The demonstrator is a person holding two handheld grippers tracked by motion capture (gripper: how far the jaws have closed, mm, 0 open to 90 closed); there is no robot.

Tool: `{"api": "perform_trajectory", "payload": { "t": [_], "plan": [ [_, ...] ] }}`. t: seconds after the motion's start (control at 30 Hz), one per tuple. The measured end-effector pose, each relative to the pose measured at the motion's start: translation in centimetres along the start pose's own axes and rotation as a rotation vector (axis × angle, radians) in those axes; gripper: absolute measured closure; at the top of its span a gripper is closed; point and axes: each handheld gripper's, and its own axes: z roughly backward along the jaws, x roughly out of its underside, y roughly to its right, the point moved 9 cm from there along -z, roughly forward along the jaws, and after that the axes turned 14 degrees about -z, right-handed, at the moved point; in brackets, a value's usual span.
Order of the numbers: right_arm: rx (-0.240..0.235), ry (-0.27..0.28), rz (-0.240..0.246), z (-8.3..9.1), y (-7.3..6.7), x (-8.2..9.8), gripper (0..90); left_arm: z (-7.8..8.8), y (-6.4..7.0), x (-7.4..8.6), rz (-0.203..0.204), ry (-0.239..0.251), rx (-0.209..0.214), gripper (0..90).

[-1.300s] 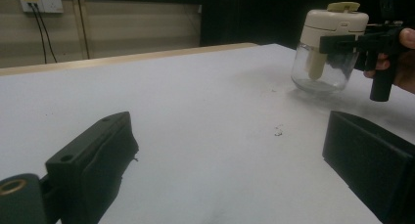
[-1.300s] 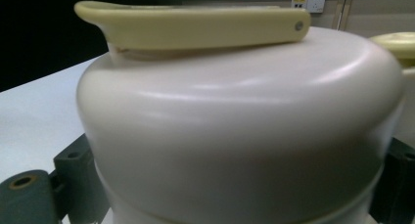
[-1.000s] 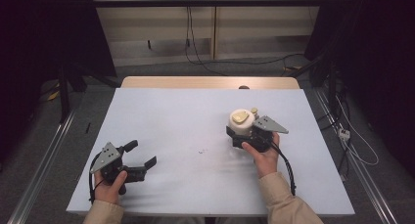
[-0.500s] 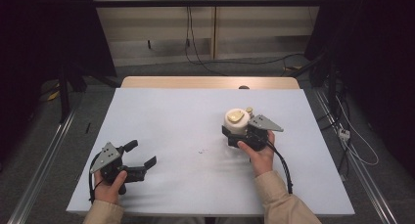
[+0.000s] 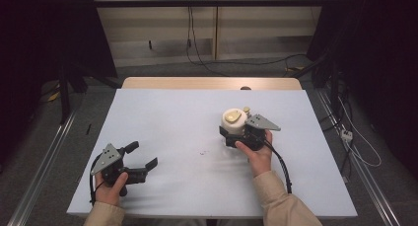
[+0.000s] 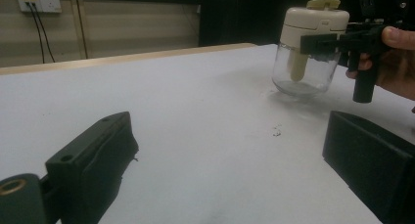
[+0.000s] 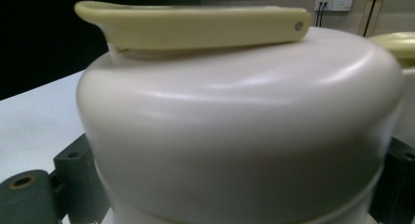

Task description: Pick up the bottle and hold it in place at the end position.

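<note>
A clear glass jar (image 5: 233, 120) with a cream lid and a pale yellow flip tab stands right of the table's centre. My right gripper (image 5: 230, 131) is shut on the jar just under the lid, held by a hand from the near side. In the left gripper view the jar (image 6: 306, 53) shows its glass base at the table surface; I cannot tell whether it touches. The lid (image 7: 235, 126) looms close in the right gripper view, between my right gripper's (image 7: 235, 185) black jaws. My left gripper (image 5: 144, 154) rests at the front left, open and holding nothing, as my left gripper (image 6: 230, 150) also shows.
The white table top (image 5: 172, 117) has a small dark speck (image 5: 203, 152) near its middle. A wooden strip (image 5: 197, 83) runs along the far edge. Cables (image 5: 355, 147) and metal rails lie on the floor at both sides.
My right gripper has carried the jar a little to the left. The left gripper has stayed where it was.
</note>
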Motion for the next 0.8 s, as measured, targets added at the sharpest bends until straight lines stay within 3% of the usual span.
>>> {"api": "perform_trajectory", "payload": {
  "t": [0.8],
  "plan": [
    [-0.027,0.002,-0.008,-1.04,-0.59,-0.29,6.7,-0.06,0.07,0.19,0.009,-0.003,0.006,4.7]
  ]
}}
